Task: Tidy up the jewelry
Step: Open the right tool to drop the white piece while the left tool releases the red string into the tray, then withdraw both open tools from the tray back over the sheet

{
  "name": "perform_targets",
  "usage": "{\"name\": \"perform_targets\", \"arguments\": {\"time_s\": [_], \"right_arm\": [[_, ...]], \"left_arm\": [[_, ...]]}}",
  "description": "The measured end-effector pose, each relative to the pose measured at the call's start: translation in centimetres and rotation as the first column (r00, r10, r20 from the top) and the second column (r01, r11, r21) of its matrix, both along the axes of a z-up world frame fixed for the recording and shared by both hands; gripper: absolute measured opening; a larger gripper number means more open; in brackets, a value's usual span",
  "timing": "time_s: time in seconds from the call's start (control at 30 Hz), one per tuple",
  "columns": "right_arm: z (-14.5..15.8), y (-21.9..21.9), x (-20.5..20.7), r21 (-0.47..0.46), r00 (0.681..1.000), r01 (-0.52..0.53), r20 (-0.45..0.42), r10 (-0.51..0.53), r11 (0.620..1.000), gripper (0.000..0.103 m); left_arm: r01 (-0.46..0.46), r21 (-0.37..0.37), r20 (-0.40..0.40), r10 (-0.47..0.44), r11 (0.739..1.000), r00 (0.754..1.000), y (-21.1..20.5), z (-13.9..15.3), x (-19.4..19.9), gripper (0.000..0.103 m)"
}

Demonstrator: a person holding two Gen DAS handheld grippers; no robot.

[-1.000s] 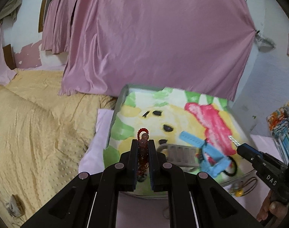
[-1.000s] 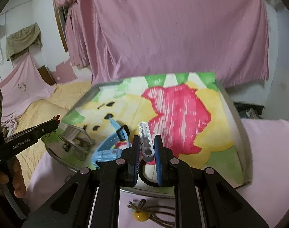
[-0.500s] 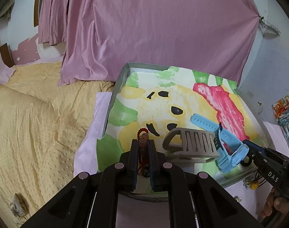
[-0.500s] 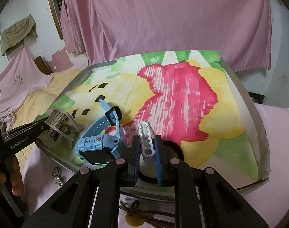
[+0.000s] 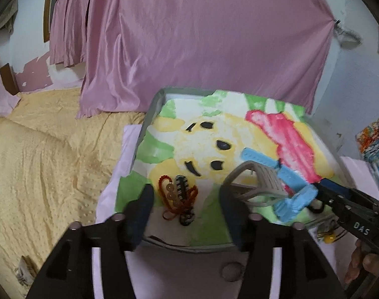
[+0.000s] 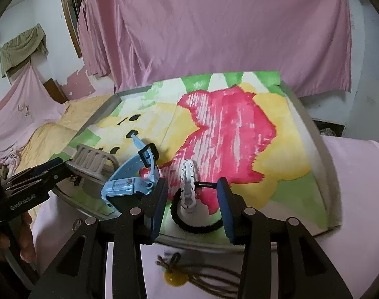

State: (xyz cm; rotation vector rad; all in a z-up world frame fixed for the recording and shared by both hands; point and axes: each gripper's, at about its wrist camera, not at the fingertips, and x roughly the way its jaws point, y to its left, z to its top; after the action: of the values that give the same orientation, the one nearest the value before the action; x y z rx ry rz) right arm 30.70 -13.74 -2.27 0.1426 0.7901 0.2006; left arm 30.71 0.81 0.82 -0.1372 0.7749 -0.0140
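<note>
Both grippers over near edge of tray (image 5: pixel 149 114), pointing down into it. Left gripper (image 5: pixel 187 196): fingers opening, spread wide; red beaded bracelet (image 5: pixel 174 196) lying loose on the painted liner between them, untouched, apparently just set there. Right gripper (image 6: pixel 192 200): fingers opening, clear of white band (image 6: pixel 188 184) standing inside black ring (image 6: pixel 194 220). Blue watch (image 6: pixel 129 177) and grey watch (image 6: pixel 92 160) already in tray alongside. Yellow-bead hair tie (image 6: pixel 179 277) outside tray on pink cloth, likely next.

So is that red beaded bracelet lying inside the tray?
Yes, the red beaded bracelet lies on the painted lining of the tray, between the opening jaws of the left gripper, which no longer touch it.
</note>
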Motion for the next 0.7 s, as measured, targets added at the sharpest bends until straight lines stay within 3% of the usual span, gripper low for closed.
{"name": "perform_targets", "arguments": {"time_s": [0.07, 0.2, 0.27, 0.37, 0.4, 0.6, 0.7], "right_arm": [[0.5, -0.3, -0.7, 0.008, 1.000, 0.010, 0.025, -0.010, 1.000, 0.037], [1.8, -0.9, -2.8, 0.026, 0.995, 0.027, 0.098, -0.030, 0.999, 0.055], [2.4, -1.2, -3.9, 0.030, 0.991, 0.035, 0.130, -0.039, 0.999, 0.056], [3.2, -1.8, -5.7, 0.049, 0.981, 0.050, 0.185, -0.058, 0.998, 0.072], [3.6, -2.0, -6.5, 0.057, 0.976, 0.057, 0.208, -0.068, 0.997, 0.079], [4.5, -2.7, -10.2, 0.075, 0.951, 0.080, 0.293, -0.099, 0.994, 0.095], [4.6, -2.9, -12.0, 0.075, 0.940, 0.086, 0.323, -0.106, 0.993, 0.096]], "left_arm": [[-0.007, 0.010, 0.013, 0.007, 1.000, 1.000, -0.1, 0.3, -0.4, 0.058], [-0.010, -0.014, 0.063, 0.011, 1.000, 0.998, 0.0, 1.1, -1.9, 0.077], [-0.009, -0.030, 0.088, 0.012, 1.000, 0.996, 0.2, 1.3, -2.7, 0.079], [-0.008, -0.039, 0.131, 0.013, 0.999, 0.991, 0.0, 1.8, -4.0, 0.087], [-0.007, -0.042, 0.154, 0.013, 0.999, 0.988, -0.1, 2.0, -4.6, 0.089], [0.006, -0.056, 0.292, 0.010, 0.998, 0.956, -0.7, 3.3, -8.4, 0.101], [0.018, -0.070, 0.347, 0.007, 0.997, 0.938, -0.8, 3.7, -10.1, 0.102]]}}
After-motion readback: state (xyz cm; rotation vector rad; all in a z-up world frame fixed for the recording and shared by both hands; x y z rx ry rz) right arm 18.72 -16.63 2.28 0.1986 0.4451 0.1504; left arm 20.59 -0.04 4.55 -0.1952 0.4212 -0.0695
